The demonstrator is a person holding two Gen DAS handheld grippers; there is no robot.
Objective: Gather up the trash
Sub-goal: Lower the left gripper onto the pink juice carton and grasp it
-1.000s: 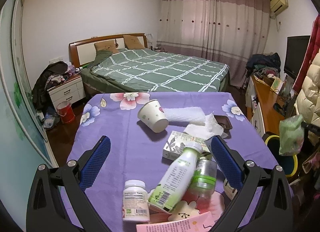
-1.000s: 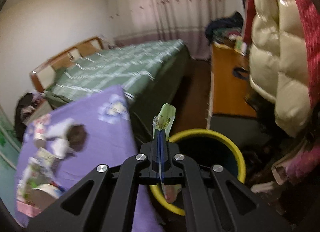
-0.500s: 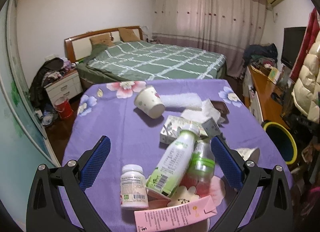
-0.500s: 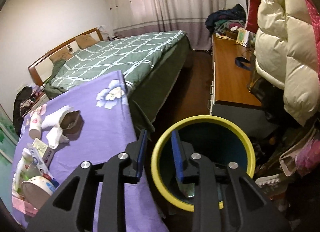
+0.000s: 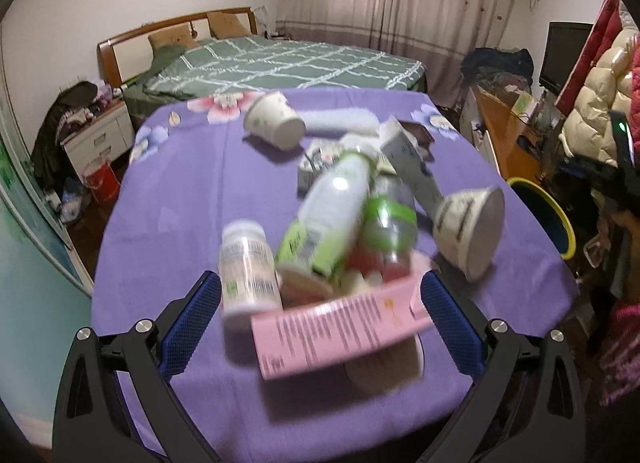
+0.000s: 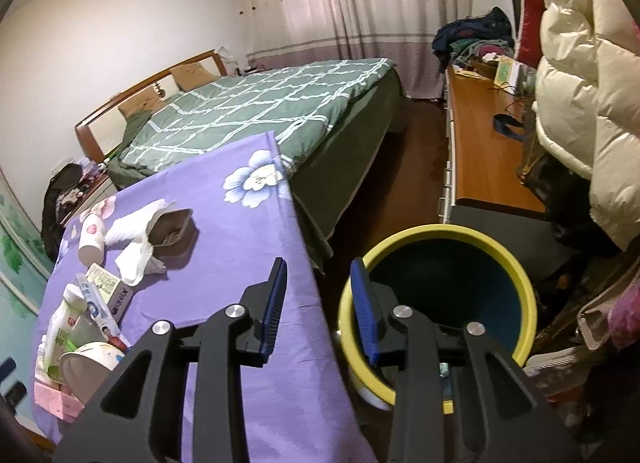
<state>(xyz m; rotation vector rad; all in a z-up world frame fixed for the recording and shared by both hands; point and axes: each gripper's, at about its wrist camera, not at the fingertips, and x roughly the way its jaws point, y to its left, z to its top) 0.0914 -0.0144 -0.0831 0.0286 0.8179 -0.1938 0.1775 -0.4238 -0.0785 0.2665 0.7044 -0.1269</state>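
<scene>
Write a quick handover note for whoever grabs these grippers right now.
Left gripper: open, empty, just short of the pink box on the table.
Right gripper: open, empty, at the near rim of the yellow bin beside the table.
Done: can't tell what the bin holds.
Left: pink box, pill bottle, green bottle, two cups, tissue, brown tray.
</scene>
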